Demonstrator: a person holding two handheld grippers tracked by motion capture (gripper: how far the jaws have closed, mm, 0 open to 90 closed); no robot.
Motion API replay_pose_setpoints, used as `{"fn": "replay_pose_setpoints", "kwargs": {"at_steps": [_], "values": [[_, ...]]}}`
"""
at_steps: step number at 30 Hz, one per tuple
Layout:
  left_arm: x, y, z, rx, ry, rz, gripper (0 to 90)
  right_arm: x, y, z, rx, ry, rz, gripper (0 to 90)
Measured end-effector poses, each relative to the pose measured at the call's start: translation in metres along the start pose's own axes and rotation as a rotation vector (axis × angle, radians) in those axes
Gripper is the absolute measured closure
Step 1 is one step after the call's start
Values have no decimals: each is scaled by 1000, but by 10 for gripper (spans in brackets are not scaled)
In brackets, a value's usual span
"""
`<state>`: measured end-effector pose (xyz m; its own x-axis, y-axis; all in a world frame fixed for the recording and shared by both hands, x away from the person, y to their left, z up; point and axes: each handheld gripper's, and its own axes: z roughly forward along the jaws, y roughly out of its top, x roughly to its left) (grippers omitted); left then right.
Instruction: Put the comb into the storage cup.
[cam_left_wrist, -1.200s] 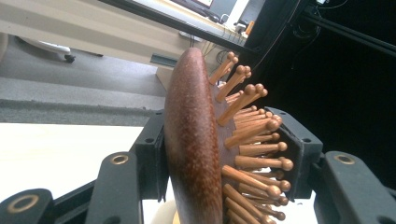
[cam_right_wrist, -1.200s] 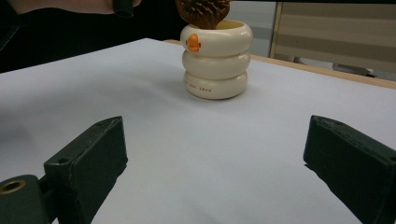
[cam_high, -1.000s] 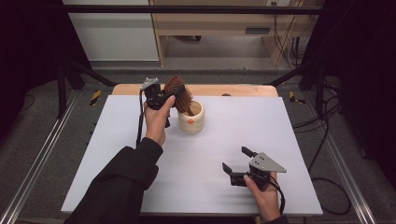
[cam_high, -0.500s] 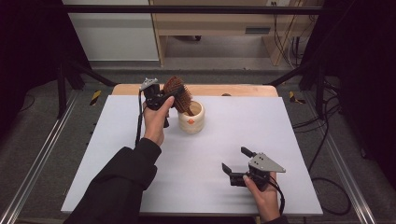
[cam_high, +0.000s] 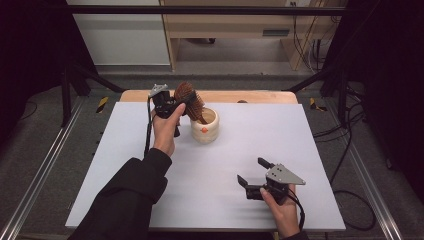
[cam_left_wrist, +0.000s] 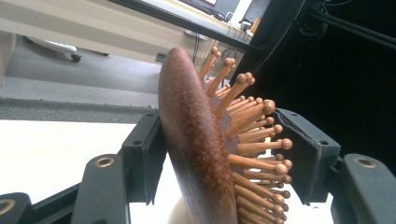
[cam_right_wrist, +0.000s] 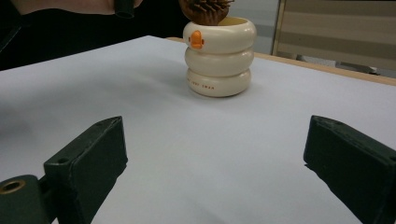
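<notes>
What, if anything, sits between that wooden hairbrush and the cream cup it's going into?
Nothing visible. The hairbrush already stands with its handle inside the cup, its head between the jaws of the left gripper, which have just been opening.

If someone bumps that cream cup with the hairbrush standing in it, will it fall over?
Probably not easily: the cream cup looks squat and wide-based, like three stacked rings. The wooden hairbrush leans out above its rim, so a hard bump might tip it. It looks like pottery, so perhaps breakable.
</notes>
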<state>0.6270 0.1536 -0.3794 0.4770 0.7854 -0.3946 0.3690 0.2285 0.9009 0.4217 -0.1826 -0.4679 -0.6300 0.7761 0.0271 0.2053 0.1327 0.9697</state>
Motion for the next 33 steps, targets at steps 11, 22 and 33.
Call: {"fn": "replay_pose_setpoints", "kwargs": {"at_steps": [11, 22, 33], "values": [[-3, -3, -1, 11, 11, 23, 332, 0, 0, 0, 3, 3, -2, 59], [-3, -6, -2, 1, 4, 2, 267, 1, -1, 1, 5, 6, -2, 59], [-3, -6, -2, -8, 13, -11, 189, 1, -1, 1, 5, 7, -2, 59]]}}
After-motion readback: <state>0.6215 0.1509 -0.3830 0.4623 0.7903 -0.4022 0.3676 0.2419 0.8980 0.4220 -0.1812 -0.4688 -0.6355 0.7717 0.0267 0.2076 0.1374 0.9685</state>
